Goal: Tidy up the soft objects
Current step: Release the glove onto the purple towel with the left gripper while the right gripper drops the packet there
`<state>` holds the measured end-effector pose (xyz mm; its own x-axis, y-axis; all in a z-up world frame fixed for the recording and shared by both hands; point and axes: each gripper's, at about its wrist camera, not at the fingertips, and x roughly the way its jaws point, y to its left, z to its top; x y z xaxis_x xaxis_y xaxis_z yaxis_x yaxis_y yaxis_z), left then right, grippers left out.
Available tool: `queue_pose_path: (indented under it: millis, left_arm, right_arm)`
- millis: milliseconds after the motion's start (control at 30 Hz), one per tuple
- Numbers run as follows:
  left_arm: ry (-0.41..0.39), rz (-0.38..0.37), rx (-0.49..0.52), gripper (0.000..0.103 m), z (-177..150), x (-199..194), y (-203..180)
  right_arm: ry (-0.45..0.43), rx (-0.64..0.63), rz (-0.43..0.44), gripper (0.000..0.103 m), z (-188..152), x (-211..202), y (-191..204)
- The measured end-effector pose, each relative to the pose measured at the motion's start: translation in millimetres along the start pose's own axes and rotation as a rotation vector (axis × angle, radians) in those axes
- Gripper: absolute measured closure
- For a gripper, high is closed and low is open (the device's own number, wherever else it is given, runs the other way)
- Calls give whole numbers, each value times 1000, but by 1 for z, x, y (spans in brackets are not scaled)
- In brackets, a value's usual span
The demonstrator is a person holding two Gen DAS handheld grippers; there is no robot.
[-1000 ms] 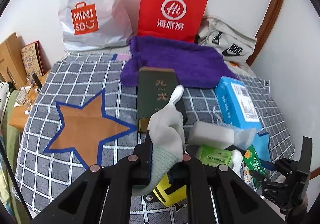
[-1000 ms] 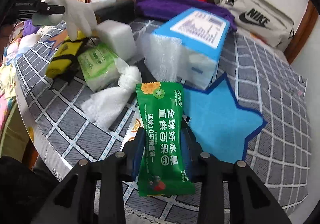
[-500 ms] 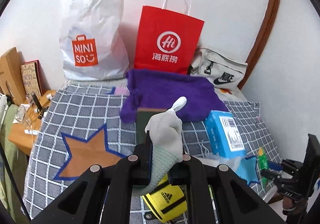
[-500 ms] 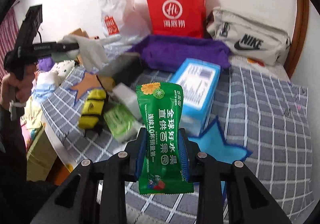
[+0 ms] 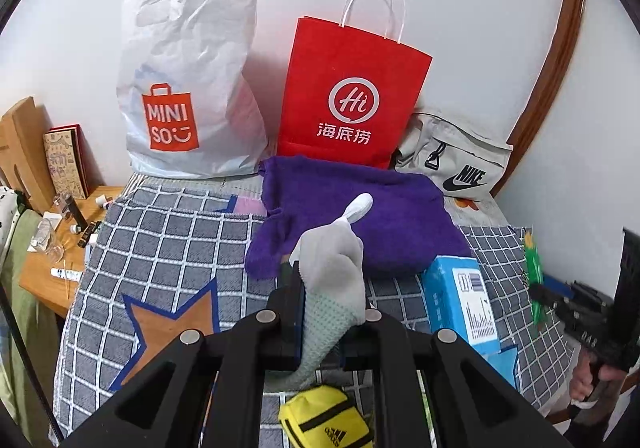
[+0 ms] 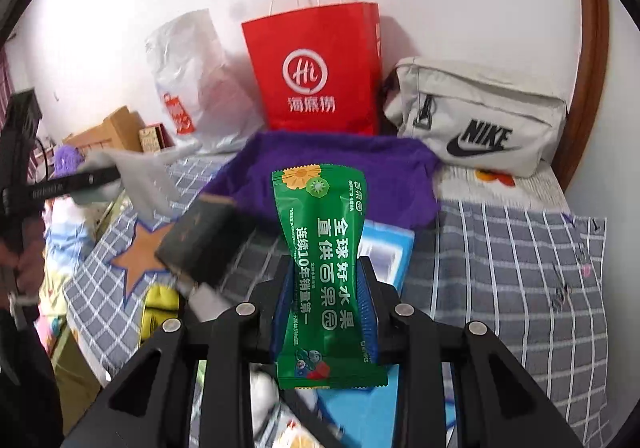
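Left wrist view: the left gripper [image 5: 332, 312] is squeezed tight on a gray glove [image 5: 334, 276] in the middle of the frame. One glove finger pokes up over the purple towel [image 5: 392, 216]. A white bag [image 5: 192, 88] and a red bag [image 5: 352, 96] stand at the top. A blue box [image 5: 464, 300] lies at lower right, a yellow pouch [image 5: 324, 424] at the bottom.

Right wrist view: the right gripper [image 6: 326, 308] is partly closed, pinching a green snack pack [image 6: 324, 276] in the middle. The pack stands upright, above the checked blanket [image 6: 520, 268]. A white Nike bag [image 6: 480, 116] sits at upper right.
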<state>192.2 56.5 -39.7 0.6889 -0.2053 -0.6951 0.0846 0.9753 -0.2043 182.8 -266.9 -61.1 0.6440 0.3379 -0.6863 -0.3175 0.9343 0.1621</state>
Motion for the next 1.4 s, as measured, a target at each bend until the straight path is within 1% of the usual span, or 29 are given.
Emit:
queue_pose_path:
  millis: [200, 333, 567, 800, 1033, 1167, 1267, 1333, 1400]
  left_arm:
    - [19, 18, 5, 92, 18, 27, -7]
    - [41, 13, 19, 92, 30, 51, -13]
    - [56, 22, 49, 92, 54, 88, -20]
    - [88, 30, 66, 92, 73, 128, -24]
    - [125, 30, 77, 92, 85, 168, -24]
    - [138, 23, 88, 92, 93, 186, -27]
    - [147, 37, 88, 92, 97, 199, -27]
    - [157, 18, 79, 92, 99, 207, -26]
    - [190, -8, 51, 92, 101, 219, -23]
  right_arm:
    - [-22, -12, 4, 72, 34, 19, -5]
    - [-19, -20, 0, 72, 53, 37, -9]
    - [15, 16, 2, 72, 79, 78, -24]
    - [39, 10, -9, 72, 97, 115, -34]
    - [70, 13, -13, 72, 110, 151, -46]
    - [103, 31, -7, 72, 113, 174, -57]
    - [134, 34, -14, 72, 113, 190, -64]
    - [149, 35, -11, 72, 112, 199, -68]
    - [162, 31, -16, 72, 112, 209, -71]
